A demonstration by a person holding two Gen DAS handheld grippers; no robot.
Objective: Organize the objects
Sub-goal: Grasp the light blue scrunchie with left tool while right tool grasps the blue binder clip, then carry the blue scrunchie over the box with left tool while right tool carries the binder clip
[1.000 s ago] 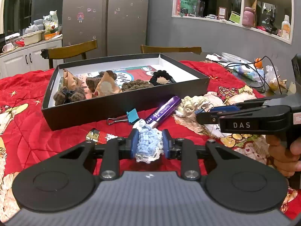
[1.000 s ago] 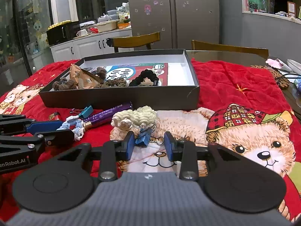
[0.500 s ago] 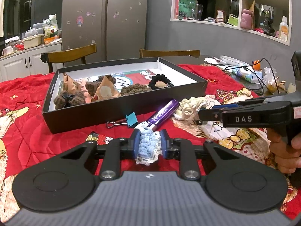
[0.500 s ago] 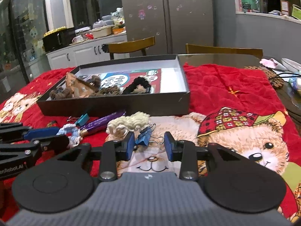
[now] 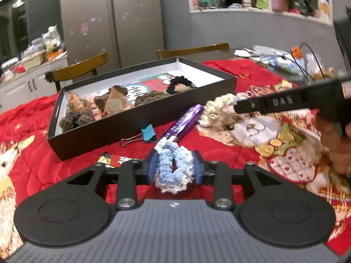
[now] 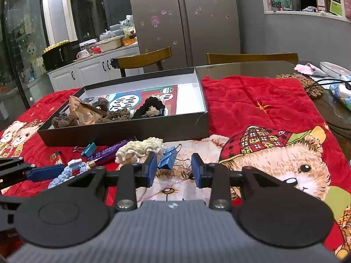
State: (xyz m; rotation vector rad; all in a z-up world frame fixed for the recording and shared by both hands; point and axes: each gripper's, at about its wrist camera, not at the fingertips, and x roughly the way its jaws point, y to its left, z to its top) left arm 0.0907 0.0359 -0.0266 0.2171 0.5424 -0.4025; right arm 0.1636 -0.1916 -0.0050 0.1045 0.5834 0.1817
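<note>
While the left gripper [image 5: 174, 169] has just been opening, its jaws bracket the blue scrunchie [image 5: 173, 166]; whether the pads press on it we cannot tell. We find the right gripper [image 6: 174, 167] released around a blue clip [image 6: 167, 159]. We judge the task partly done: brown and black scrunchies lie in the box [image 6: 131, 129], while a cream scrunchie [image 6: 140, 150], purple tube [image 6: 109, 152] and teal clip [image 6: 88, 149] remain on the cloth [image 6: 252, 105].

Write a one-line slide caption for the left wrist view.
Left tongs hold a blue crocheted scrunchie above the red blanket, near the black box.
</note>
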